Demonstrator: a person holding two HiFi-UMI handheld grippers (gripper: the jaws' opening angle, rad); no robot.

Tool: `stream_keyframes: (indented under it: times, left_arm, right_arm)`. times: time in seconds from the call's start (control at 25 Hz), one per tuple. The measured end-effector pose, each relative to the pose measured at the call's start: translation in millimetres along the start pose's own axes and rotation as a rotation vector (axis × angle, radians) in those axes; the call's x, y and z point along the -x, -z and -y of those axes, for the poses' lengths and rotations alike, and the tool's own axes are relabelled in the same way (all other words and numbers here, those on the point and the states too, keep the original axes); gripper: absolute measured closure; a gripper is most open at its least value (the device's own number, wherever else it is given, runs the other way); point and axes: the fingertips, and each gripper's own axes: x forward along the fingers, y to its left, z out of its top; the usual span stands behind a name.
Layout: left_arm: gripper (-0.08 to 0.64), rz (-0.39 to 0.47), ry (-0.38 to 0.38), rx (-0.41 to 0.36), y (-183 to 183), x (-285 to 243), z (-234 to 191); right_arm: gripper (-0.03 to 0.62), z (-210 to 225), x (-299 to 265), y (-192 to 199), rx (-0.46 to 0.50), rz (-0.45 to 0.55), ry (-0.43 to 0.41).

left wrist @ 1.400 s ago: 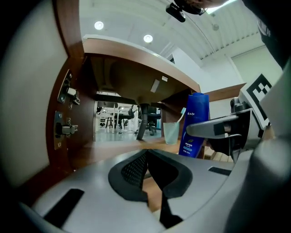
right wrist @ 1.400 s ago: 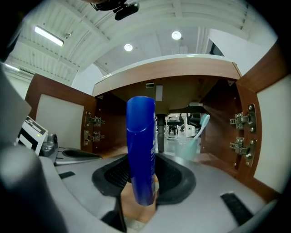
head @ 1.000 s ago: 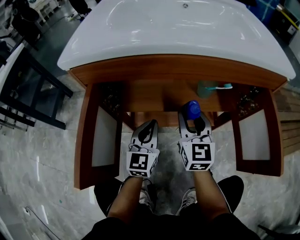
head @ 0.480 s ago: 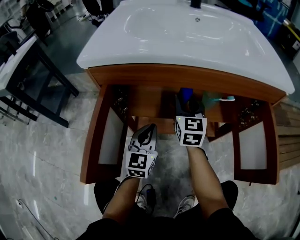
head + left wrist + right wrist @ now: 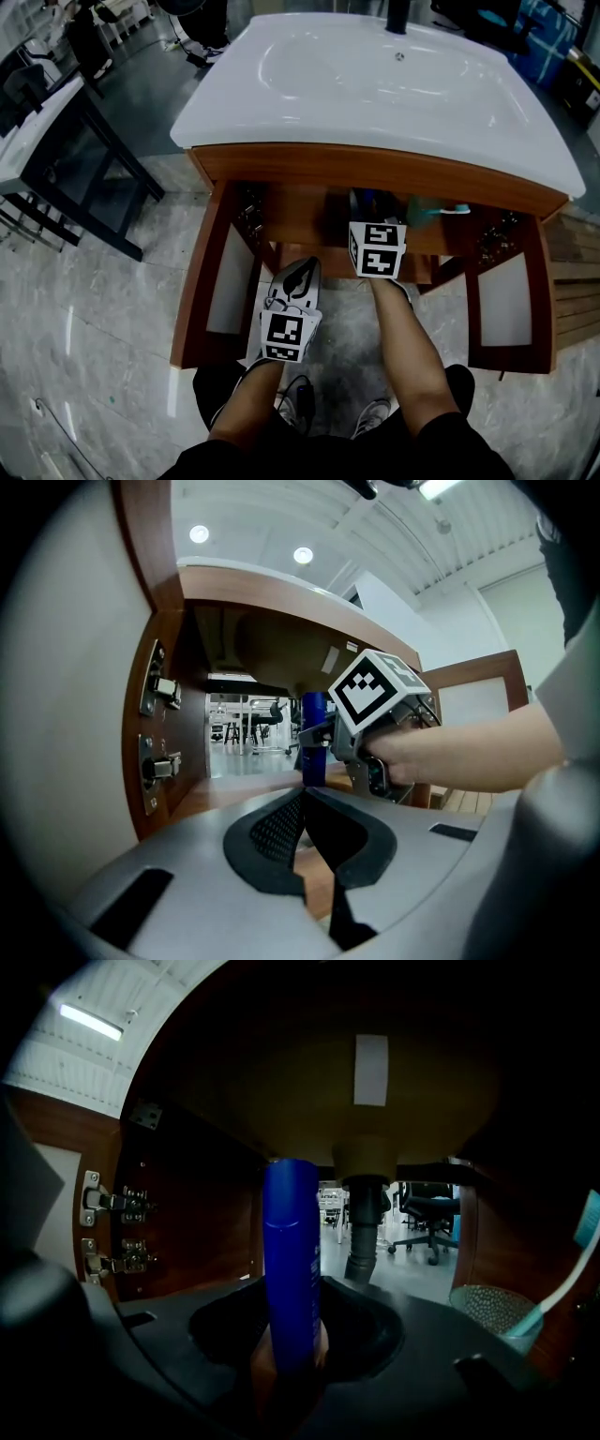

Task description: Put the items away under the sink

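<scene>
Clamped in the right gripper point(image 5: 371, 208), from the head view: a tall, slim blue plastic bottle point(image 5: 377, 198), upright, jaws partway closed against its sides, both just inside the mouth of the open wooden vanity cabinet point(image 5: 281, 161) beneath the white ceramic basin point(image 5: 309, 103). Just right of the bottle, inside the cabinet, a translucent teal cup point(image 5: 419, 212) with a toothbrush point(image 5: 452, 209) leaning out of it. Nearer the body, outside the cabinet and between its two swung-open doors point(image 5: 217, 281), the left gripper point(image 5: 301, 272), over grey marbled floor point(image 5: 94, 309). From the left gripper view: jaw tips pressed together, nothing between them, aimed into the cabinet; ahead and to the right, the right gripper in a hand, the bottle standing up from its jaws; two metal hinges point(image 5: 161, 683) on the left wall. From the right gripper view: bottle rising between the two dark jaws, gripped low on its body, base hidden; behind it a grey drain pipe point(image 5: 364, 1232) dropping from the underside of the basin; cup at lower right, apart from the bottle, toothbrush slanting up to the right; beyond the open back, an office chair point(image 5: 427, 1206).
</scene>
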Motion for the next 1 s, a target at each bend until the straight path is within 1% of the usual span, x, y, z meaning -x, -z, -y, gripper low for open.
stream_keyframes:
  times: [0.08,0.24,0.44,0.56,0.72,0.84,1.0]
  left_arm:
    - [0.538,0.002,-0.001,-0.016,-1.3,-1.5,1.5]
    - [0.538,-0.002,-0.005,-0.02,0.9,-1.3,1.0]
    - [0.538,-0.007,-0.01,-0.009,4.4,-1.3,-2.8]
    - [0.538,-0.005,-0.014,-0.004,4.0,-1.0,-3.1]
    - [0.538,-0.01,-0.008,0.007,4.4,1.0,1.7]
    - [0.538,0.001,-0.007,0.008,0.6,1.4,0.3]
    - [0.538,0.018,-0.01,0.034,-9.5,1.0,-4.0]
  right_arm:
    - [0.425,-0.4,-1.7,-1.1,0.01,0.004,-0.005]
    - [0.422,2.4,-1.8,0.4,0.0,0.01,0.015]
    - [0.417,4.5,0.0,0.3,0.007,0.024,0.024]
    - [0.417,2.1,1.2,6.9,0.009,0.014,0.021]
    - [0.377,0.4,6.0,17.1,0.006,0.006,0.027]
    - [0.376,-2.7,14.4,20.0,0.005,0.015,0.022]
    - [0.376,-5.7,41.6,12.3,-0.012,0.037,0.012]
